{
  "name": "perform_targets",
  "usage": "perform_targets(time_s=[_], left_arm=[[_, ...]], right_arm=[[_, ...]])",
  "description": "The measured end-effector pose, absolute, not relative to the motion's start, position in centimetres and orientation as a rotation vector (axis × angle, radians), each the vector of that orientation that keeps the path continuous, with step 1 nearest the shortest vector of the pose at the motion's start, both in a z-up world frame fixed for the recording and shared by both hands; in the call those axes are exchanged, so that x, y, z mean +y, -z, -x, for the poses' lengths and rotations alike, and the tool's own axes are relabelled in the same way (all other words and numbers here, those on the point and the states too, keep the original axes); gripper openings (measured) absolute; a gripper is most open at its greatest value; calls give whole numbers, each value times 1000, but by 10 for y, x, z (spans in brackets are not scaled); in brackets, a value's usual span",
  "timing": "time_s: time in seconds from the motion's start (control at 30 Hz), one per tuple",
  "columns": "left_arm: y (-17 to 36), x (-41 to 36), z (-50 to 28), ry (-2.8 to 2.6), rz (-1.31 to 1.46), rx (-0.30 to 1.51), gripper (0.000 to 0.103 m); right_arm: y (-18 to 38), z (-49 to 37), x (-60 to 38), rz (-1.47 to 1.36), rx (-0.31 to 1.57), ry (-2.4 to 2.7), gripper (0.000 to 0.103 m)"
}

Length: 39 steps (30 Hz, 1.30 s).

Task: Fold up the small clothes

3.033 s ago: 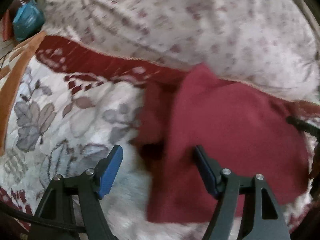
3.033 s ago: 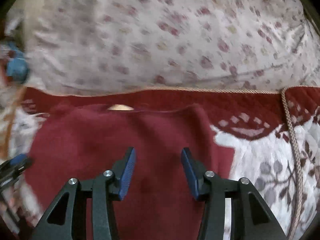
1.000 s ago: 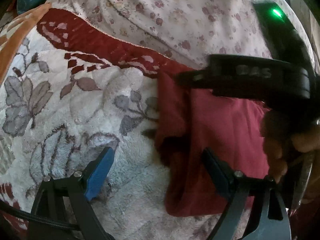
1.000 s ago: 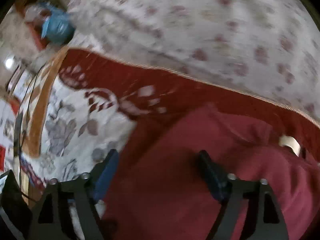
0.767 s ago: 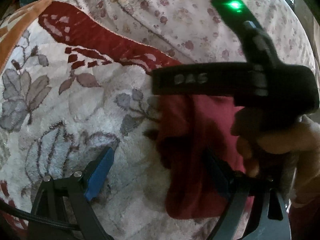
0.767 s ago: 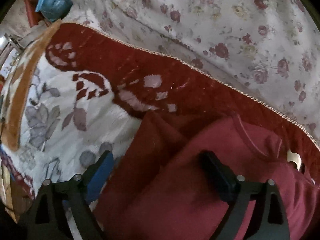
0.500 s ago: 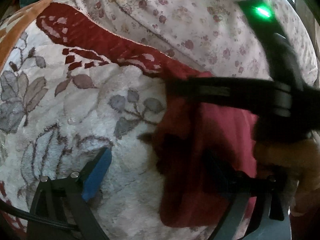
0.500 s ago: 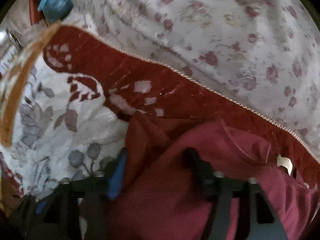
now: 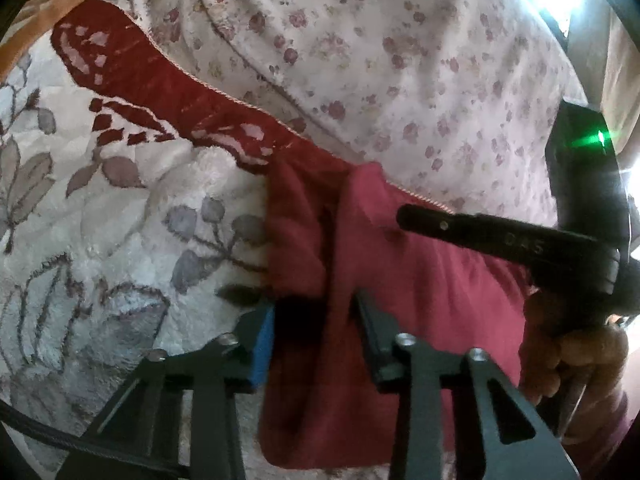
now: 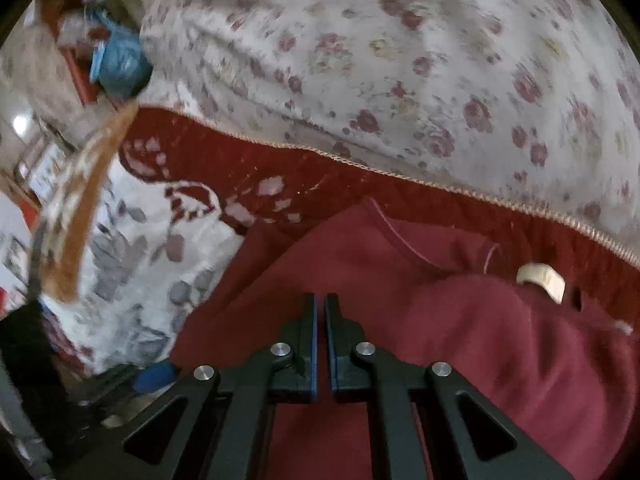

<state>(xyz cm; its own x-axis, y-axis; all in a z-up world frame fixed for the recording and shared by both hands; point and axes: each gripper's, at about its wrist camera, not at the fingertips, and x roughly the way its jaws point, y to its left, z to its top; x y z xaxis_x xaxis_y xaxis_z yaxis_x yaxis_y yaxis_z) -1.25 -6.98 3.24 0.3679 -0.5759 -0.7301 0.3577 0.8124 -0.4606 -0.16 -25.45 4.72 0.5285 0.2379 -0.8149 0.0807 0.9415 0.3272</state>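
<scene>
In the left wrist view the red garment point(image 9: 420, 320) lies on a plush leaf-patterned blanket point(image 9: 120, 220) spread over a bed, with a flowered sheet point(image 9: 380, 60) rising at the far side. The left gripper point(image 9: 314, 328) points down at the garment's left edge, where a narrow flap of cloth is doubled along the side. Its jaws are closing, and that doubled edge stands between them; the pads do not yet look pressed home, so I judge the pinch unfinished. To do this well, the jaws should catch both layers of the flap and none of the blanket pile beneath, since fleece caught with the cloth would drag the bedding along. The right gripper point(image 9: 404, 214) reaches in from the right over the far part of the garment, held by a hand point(image 9: 576, 356) at the right edge. In the right wrist view the right gripper point(image 10: 320, 320) has its jaws drawn together with only a thin slit between them, low over the garment's near-left part. Whether a thin fold is nipped there I cannot tell; the cloth shows no clear pucker at the tips. The neckline with a pale label point(image 10: 540, 276) lies to the far right. A good fold probably wants both grips level along the same edge, lifted together, so the cloth turns over without twisting.
</scene>
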Motion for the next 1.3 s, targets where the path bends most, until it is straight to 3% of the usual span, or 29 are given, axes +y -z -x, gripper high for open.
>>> perform_targets(time_s=[0.07, 0.13, 0.17, 0.2, 0.4, 0.53, 0.67, 0.7, 0.77, 0.8, 0.83, 0.87, 0.9, 1.0, 1.3], left_arm=[[-38, -69, 15, 635, 255, 1007, 27], [-44, -71, 19, 657, 247, 976, 25], [-47, -73, 22, 672, 235, 956, 24], [-50, -76, 24, 685, 222, 940, 23], [-54, -84, 31, 723, 189, 918, 23], [-56, -83, 32, 746, 195, 922, 23], [-55, -87, 34, 756, 166, 926, 23], [-54, -88, 34, 754, 161, 931, 23], [-53, -87, 32, 748, 165, 941, 23], [-52, -87, 31, 742, 166, 946, 23], [-52, -87, 30, 734, 165, 952, 27], [-51, -87, 30, 722, 160, 959, 42], [-50, -88, 30, 711, 154, 966, 57], [-46, -88, 32, 681, 140, 965, 72], [-40, -97, 36, 628, 59, 961, 80]], right_arm=[[-54, 7, -255, -364, 1003, -133, 7], [-62, 9, -250, -371, 995, -161, 40], [-67, 9, -246, -382, 999, -176, 70], [-69, 6, -244, -400, 1006, -187, 89], [-62, -35, -221, -403, 1147, -206, 94], [-35, -64, -208, -358, 1295, -173, 94], [-18, -72, -201, -245, 1325, -91, 91], [-20, -69, -201, -221, 1294, -86, 84], [-26, -62, -205, -175, 1233, -69, 49], [-28, -57, -209, -169, 1215, -74, 39], [-29, -53, -213, -179, 1201, -83, 36], [-33, -47, -219, -191, 1179, -92, 31], [-36, -44, -222, -195, 1167, -96, 29], [-43, -31, -235, -227, 1126, -102, 26], [-42, -15, -261, -356, 1083, -103, 26]])
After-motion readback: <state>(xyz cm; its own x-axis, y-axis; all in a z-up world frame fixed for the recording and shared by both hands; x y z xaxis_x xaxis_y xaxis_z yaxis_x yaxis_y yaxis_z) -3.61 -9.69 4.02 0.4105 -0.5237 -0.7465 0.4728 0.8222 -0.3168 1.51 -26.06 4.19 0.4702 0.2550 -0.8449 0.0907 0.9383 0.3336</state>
